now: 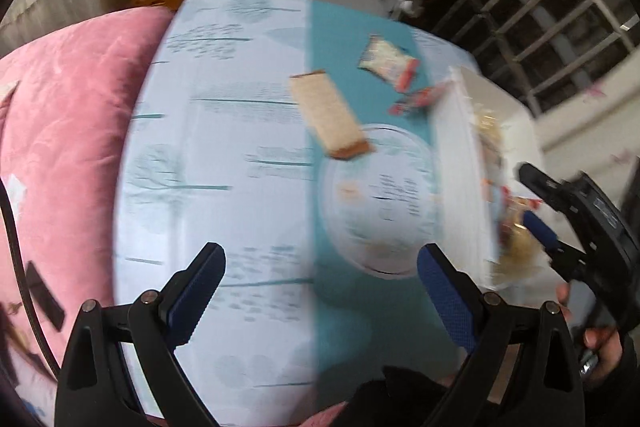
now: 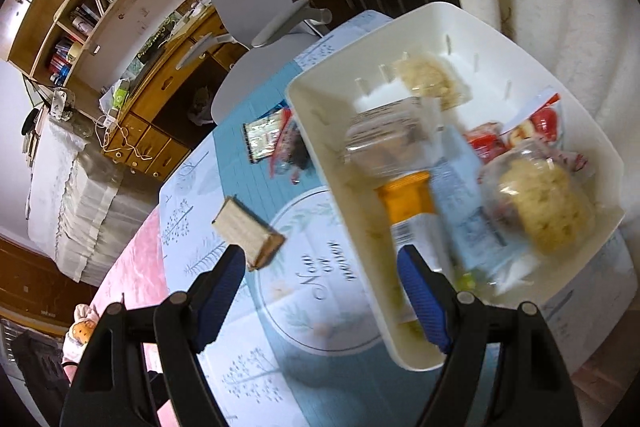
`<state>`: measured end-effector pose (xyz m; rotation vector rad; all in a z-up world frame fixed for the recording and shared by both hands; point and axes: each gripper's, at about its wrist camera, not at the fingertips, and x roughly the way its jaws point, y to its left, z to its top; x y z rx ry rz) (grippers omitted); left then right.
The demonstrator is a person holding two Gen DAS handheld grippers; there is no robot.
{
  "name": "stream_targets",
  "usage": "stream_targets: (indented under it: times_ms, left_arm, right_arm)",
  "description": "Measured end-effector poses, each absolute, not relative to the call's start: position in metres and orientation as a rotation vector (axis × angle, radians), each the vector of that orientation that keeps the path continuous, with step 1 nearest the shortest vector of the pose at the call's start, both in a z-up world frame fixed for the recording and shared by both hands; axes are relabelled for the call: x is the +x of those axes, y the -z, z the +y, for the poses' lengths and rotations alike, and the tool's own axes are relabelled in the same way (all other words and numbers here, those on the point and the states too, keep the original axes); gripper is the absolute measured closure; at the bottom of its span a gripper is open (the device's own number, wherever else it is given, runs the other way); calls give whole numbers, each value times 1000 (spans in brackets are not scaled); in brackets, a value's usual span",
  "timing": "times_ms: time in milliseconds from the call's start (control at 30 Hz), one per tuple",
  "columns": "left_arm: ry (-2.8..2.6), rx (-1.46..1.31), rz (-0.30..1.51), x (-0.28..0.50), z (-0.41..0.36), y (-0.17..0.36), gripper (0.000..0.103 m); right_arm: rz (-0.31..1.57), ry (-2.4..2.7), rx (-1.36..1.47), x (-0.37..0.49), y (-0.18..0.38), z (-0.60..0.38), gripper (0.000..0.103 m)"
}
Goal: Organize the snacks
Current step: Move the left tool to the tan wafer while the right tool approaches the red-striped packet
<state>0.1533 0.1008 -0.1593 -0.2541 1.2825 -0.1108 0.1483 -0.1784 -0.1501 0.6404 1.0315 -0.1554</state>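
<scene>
A white bin (image 2: 320, 131) holds several snacks, among them an orange-capped packet (image 2: 408, 199) and pale puffed cakes (image 2: 540, 211). The bin also shows at the right of the left wrist view (image 1: 456, 163). A tan wafer pack (image 1: 328, 115) lies on the table left of the bin, also in the right wrist view (image 2: 248, 231). Two wrapped snacks (image 1: 386, 61) lie beyond it. My left gripper (image 1: 320, 287) is open and empty above the tablecloth. My right gripper (image 2: 320, 291) is open and empty, straddling the bin's near wall; it shows in the left wrist view (image 1: 540, 203).
The table wears a pale blue patterned cloth (image 1: 224, 147) with a round printed mat (image 1: 384, 203). A pink cushion (image 1: 68, 131) lies to the left. A grey chair (image 2: 256, 7) stands behind the table, with wooden drawers (image 2: 160, 115) and shelves beyond.
</scene>
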Motion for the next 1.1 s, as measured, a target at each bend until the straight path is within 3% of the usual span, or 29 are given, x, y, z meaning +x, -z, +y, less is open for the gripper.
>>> stream_targets:
  times_ms: [367,833,1100]
  left_arm:
    - [-30,-263,1429,220,156,202,7]
    - [-15,-325,1467,304,118,235,7]
    - [-8,-374,1470,345,104,255,7]
  right_arm:
    - [988,234,530,167,162,-123,24]
    - [789,244,275,217,189,-87,25]
    - [809,275,210,252,220,-79,38]
